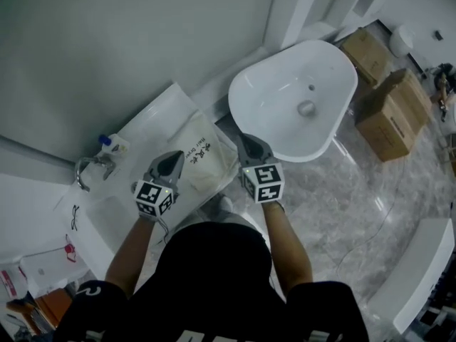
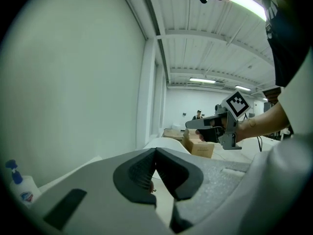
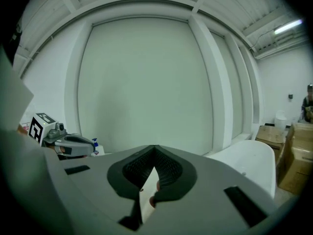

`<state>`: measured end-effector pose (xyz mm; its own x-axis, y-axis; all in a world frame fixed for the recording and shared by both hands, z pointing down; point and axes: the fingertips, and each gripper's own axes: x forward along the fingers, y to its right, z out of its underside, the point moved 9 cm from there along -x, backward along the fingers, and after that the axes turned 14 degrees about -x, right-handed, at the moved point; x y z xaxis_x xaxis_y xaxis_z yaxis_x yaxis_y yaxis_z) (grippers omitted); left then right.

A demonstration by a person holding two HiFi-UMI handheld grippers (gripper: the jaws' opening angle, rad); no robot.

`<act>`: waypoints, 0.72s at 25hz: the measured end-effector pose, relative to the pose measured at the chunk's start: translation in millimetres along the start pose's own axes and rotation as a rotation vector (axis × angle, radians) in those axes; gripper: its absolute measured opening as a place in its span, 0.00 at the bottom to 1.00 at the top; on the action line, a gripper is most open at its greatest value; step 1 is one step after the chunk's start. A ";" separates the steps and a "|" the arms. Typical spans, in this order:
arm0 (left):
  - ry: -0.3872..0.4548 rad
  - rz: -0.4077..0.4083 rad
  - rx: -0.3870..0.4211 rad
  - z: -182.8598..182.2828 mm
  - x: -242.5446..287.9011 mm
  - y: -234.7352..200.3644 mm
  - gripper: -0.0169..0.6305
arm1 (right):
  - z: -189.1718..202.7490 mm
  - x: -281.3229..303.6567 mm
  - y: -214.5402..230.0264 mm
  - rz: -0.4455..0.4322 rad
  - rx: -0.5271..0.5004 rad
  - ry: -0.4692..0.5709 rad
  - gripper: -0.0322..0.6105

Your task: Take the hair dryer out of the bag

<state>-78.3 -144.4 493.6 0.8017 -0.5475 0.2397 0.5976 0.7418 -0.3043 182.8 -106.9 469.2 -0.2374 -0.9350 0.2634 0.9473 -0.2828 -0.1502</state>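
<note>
The left gripper [image 1: 173, 158] and the right gripper [image 1: 246, 142] are both pressed together, with nothing between the jaws. Each carries a cube with black-and-white square markers. The bag [image 1: 203, 155] is white and lies flat on the white counter [image 1: 160, 112], between the two grippers. It is at 2 o'clock from the left tip, which is over its left part, and at 9 o'clock from the right tip, just beside its right edge. Its dark print seems to include "Hair Dryer", but it is too small to be sure. The hair dryer itself does not show.

At 9 o'clock stand a faucet [image 1: 91, 168] and a spray bottle [image 1: 111, 145]. The label of the bottle is not readable. The basin [image 1: 271, 77] is near the right gripper at 1 o'clock. Open marble floor [image 1: 342, 198] lies at 3 o'clock, with cardboard boxes [image 1: 392, 112] beyond. A plain wall [image 1: 107, 41] closes 11 o'clock.
</note>
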 end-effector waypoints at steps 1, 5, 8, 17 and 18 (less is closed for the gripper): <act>-0.008 0.017 0.003 2.6 3.0 -0.4 0.02 | 3.4 -1.5 0.4 0.013 0.006 -0.005 0.03; -0.041 0.077 0.016 20.8 14.6 0.8 0.02 | 26.9 -5.7 -1.7 0.034 0.033 -0.040 0.03; -0.091 0.120 0.039 43.0 27.0 7.5 0.02 | 49.3 -11.2 -1.9 0.045 0.071 -0.072 0.03; -0.300 0.247 0.138 106.4 62.5 32.9 0.15 | 105.5 -31.3 -16.9 0.034 0.125 -0.159 0.03; -0.323 0.255 0.150 112.8 65.4 34.8 0.17 | 109.6 -34.3 -18.8 0.038 0.128 -0.168 0.03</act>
<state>-6.4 -110.7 602.7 0.8644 -0.2081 0.4577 0.3537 0.8986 -0.2595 196.7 -46.1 567.4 -0.1724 -0.8926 0.4167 0.9770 -0.2089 -0.0433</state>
